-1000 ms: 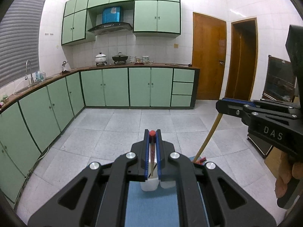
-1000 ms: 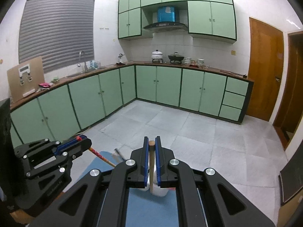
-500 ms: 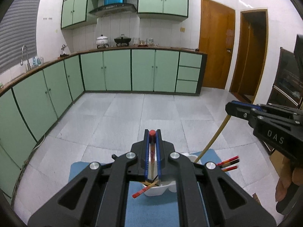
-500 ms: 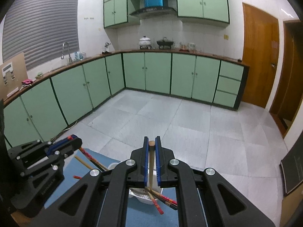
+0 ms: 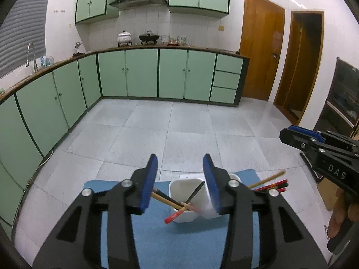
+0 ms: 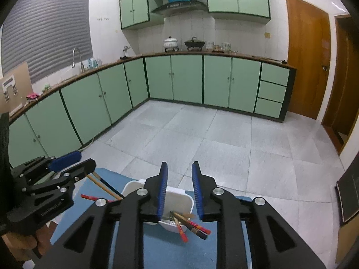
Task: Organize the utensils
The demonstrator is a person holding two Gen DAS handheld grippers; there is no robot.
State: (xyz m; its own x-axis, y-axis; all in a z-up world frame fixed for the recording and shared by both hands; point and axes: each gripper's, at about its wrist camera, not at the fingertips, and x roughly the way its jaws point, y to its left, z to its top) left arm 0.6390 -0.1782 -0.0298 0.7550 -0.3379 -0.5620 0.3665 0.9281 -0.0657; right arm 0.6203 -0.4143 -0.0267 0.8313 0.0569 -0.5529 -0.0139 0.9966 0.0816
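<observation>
Both the left gripper [image 5: 180, 179] and the right gripper [image 6: 179, 188] have just been opening; their jaws stand apart with nothing pressed between the pads. The chopsticks [image 5: 179, 208] lean in the white holder [image 5: 184, 186] on the blue mat [image 5: 179, 242], several ends poking over the rim (loosely, by the look of it). A careless withdrawal could snag one and tip the light holder. The surface edge lies just behind it; open room is above.
</observation>
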